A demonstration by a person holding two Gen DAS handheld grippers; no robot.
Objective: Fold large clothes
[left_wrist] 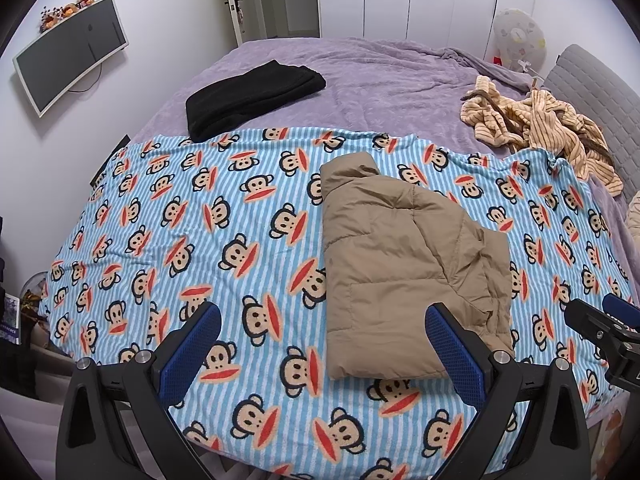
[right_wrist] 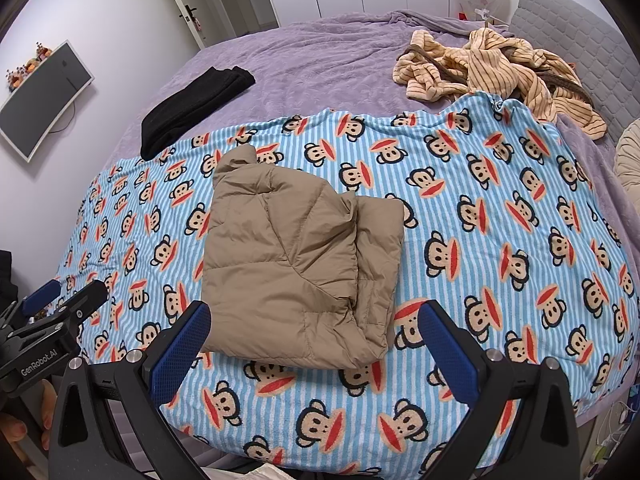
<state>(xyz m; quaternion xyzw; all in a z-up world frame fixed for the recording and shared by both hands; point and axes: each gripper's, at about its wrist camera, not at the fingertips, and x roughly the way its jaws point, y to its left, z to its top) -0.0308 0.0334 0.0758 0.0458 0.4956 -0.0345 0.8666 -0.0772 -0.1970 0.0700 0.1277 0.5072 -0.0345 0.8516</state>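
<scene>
A tan puffer jacket [left_wrist: 404, 264] lies folded into a compact block on a blue striped monkey-print blanket [left_wrist: 200, 220]; it also shows in the right wrist view [right_wrist: 296, 264]. My left gripper [left_wrist: 322, 320] is open and empty, held above the blanket at the jacket's near edge. My right gripper [right_wrist: 314, 322] is open and empty, just short of the jacket's near edge. The right gripper's tip shows at the right of the left wrist view [left_wrist: 600, 320], and the left gripper shows at the left of the right wrist view [right_wrist: 64, 300].
A folded black garment [left_wrist: 252, 96] and a crumpled striped yellow garment [left_wrist: 540, 120] lie on the purple bedspread [left_wrist: 380, 76] behind the blanket. A monitor [left_wrist: 72, 52] hangs on the left wall. A grey headboard [right_wrist: 560, 40] stands at the right.
</scene>
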